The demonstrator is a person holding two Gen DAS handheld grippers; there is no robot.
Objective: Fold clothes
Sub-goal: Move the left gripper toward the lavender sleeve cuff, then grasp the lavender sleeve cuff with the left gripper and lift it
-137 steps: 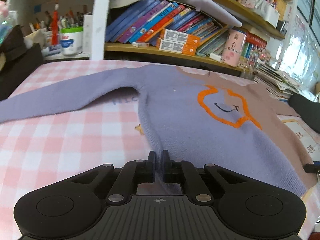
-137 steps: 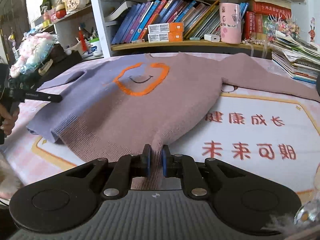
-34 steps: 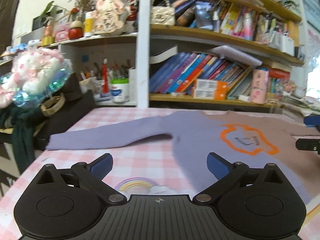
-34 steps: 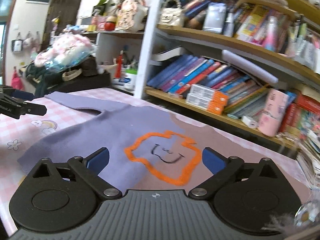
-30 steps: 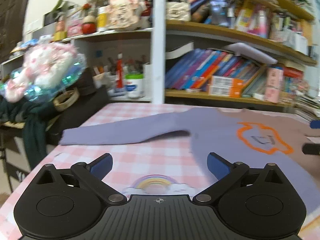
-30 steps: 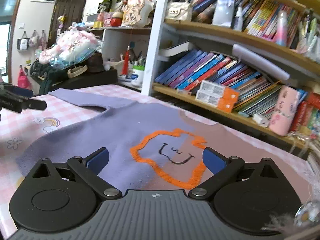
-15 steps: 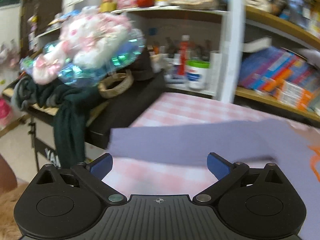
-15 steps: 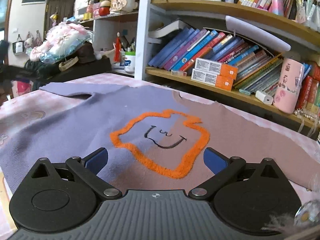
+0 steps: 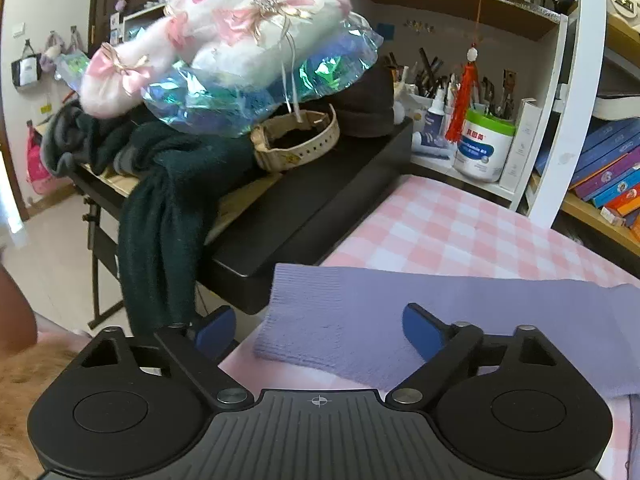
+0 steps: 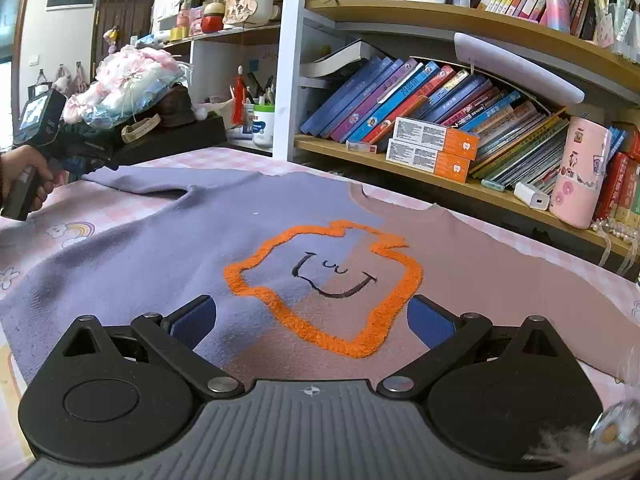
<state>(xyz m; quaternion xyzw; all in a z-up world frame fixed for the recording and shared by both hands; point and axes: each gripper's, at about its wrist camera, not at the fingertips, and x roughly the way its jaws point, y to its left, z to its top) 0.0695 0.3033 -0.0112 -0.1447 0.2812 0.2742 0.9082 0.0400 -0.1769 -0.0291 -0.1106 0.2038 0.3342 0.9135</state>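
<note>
A sweater [image 10: 168, 248], half lilac and half dusty mauve with an orange outlined smiley, lies flat on the pink checked table [image 9: 432, 232]. Its lilac sleeve [image 9: 480, 304] stretches to the table's left end, where the ribbed cuff [image 9: 316, 320] lies between the blue pads of my left gripper [image 9: 316, 330]. The jaws are closing and the pads stand clear of the cuff. My right gripper [image 10: 312, 320] hovers open over the sweater's chest, nothing between its fingers. In the right wrist view, a hand holds the left gripper [image 10: 80, 148] at the sleeve's end.
A black case [image 9: 304, 216] heaped with dark clothes, a strap and a wrapped plush toy [image 9: 240, 40] abuts the table's left end. Bookshelves [image 10: 440, 128] line the far edge, with a white jar [image 9: 484, 152] and a pink cup [image 10: 576, 172]. Floor lies beyond the left edge.
My left gripper swung left along the sleeve to its cuff, dipped, and its jaws narrowed a little. The right gripper settled slightly lower over the smiley and stayed open.
</note>
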